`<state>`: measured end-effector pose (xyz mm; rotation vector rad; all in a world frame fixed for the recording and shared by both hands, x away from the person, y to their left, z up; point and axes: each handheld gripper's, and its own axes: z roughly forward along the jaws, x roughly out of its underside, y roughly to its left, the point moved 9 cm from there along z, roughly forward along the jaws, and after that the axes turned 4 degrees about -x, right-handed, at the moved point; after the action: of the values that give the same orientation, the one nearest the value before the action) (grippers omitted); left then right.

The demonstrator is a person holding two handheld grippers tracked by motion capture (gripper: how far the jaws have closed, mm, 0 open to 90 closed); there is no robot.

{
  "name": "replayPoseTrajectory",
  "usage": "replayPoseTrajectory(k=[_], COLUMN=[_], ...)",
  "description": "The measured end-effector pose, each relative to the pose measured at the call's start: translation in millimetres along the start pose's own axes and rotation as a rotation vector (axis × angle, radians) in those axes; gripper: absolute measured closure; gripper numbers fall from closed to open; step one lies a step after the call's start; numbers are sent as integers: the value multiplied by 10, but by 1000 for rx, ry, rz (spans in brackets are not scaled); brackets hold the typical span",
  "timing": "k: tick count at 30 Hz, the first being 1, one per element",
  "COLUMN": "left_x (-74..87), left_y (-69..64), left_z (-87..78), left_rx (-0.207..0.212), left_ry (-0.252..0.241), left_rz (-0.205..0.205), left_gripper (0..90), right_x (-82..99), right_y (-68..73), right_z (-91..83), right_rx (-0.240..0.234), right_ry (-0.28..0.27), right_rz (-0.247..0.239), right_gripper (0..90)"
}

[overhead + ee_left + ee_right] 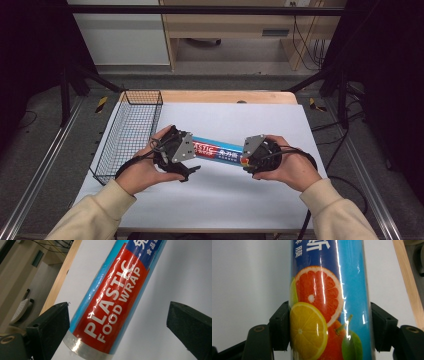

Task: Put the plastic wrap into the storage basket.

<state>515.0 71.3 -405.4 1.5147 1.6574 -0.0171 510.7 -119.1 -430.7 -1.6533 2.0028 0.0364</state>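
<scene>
- A wire basket (pixel 131 131) stands on the left part of the table, its long side running front to back.
- A white sheet (pixel 225 190) covers most of the tabletop; the basket rests on its left edge.
- The wooden table (pixel 225 96) shows as a bare strip along the far edge.
- Beyond it, a light wooden cabinet (pixel 225 22) stands on the floor, with cables (pixel 310 45) hanging at its right.
- Black frame bars (pixel 200 10) cross the top and sides.
</scene>
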Motion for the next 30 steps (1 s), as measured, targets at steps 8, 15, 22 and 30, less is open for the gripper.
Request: replayPoseTrajectory(k=[8,15,22,30], left_x=[8,-39,-32,2], left_y=[-7,-67,-103,-109], left_z=[167,257,312,375], left_rx=[30,56,76,105], left_ry=[65,90,117,162], left_rz=[64,100,131,156], left_gripper=[55,74,109,179], right_x=[-85,-162,-170,-195], right_y=[15,71,82,103], right_z=[-3,17,21,0], right_rx=[-9,-22,-23,-25], right_ry=[8,9,16,7], right_rz=[-42,-63,-86,-87], right_gripper=[317,316,317,317])
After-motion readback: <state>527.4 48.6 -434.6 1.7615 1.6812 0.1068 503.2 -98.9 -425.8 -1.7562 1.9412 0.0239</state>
